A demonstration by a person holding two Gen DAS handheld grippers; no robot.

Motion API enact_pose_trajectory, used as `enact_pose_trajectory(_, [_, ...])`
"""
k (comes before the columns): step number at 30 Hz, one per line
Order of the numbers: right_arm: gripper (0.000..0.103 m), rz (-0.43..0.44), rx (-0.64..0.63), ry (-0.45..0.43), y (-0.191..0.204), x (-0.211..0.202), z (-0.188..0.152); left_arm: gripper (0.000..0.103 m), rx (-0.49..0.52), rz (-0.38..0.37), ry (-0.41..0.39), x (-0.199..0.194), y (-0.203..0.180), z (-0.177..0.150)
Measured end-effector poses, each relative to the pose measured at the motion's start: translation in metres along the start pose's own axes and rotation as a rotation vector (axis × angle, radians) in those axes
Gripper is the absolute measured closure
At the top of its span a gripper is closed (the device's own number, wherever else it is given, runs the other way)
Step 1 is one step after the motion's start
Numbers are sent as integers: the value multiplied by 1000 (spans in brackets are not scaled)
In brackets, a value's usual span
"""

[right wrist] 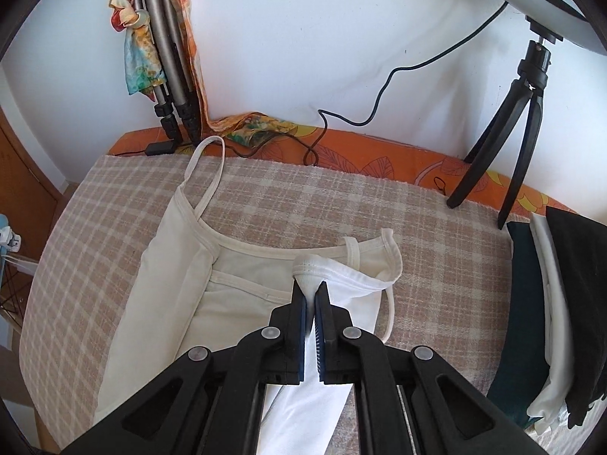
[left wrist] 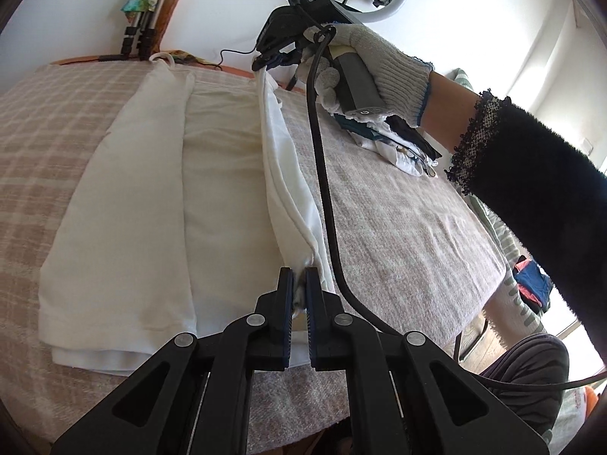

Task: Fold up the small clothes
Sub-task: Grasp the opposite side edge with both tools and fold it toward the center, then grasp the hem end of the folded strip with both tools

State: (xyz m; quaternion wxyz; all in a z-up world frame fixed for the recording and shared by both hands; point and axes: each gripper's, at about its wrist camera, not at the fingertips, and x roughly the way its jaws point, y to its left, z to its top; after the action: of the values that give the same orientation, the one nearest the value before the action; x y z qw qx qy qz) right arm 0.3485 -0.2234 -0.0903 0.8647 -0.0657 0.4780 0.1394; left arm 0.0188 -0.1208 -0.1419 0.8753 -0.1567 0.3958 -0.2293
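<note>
Both grippers are clamped on one side edge of the camisole [right wrist: 182, 303]: left gripper [left wrist: 299, 284] at the hem, right gripper [right wrist: 311, 290] at the top. Uneven pull may skew the fold; thin fabric may slip out.

Left gripper [left wrist: 299, 278] and right gripper [right wrist: 310, 294] jaws both clamped shut

The left claw [left wrist: 299, 288] is black plastic with angular linked arms, round silver rivets at the joints and ribbed dark blue pads on its fingers [left wrist: 285, 303]. The right claw [right wrist: 311, 299] is built the same. The right hand [left wrist: 375, 64] wears a knitted white work glove with a blue-edged cuff, a fuzzy black sleeve [left wrist: 538, 174] trimmed in dotted lace, and a black cable [left wrist: 322, 174] trails from its handle
</note>
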Motion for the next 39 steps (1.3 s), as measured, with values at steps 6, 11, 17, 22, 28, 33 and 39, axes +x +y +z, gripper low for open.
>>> enact_pose_trajectory(6, [102,5,-26,30,28,28,2,98,-147,-33,-1,-3,25,0])
enact_pose_trajectory(11, [102,13,-53,51,46,49,0,98,-168,-15,11,-1,31,-4])
enact_pose_trajectory(17, [66,31,-57,59,53,53,-2,95,-145,6,37,-2,29,-4])
enact_pose_trajectory(22, [68,112,28,-23,25,-1,-18,84,-98,5,75,-14,22,-5])
enact_pose_trajectory(28, [67,157,87,-46,-22,-83,-98,79,-24,-12,101,-51,16,-17])
enact_pose_trajectory(33, [67,257,118,4,-34,-118,-191,71,57,50,78,-90,32,-16])
enact_pose_trajectory(39, [67,353,134,100,-10,-118,-266,52,-101,123,73,-98,89,6])
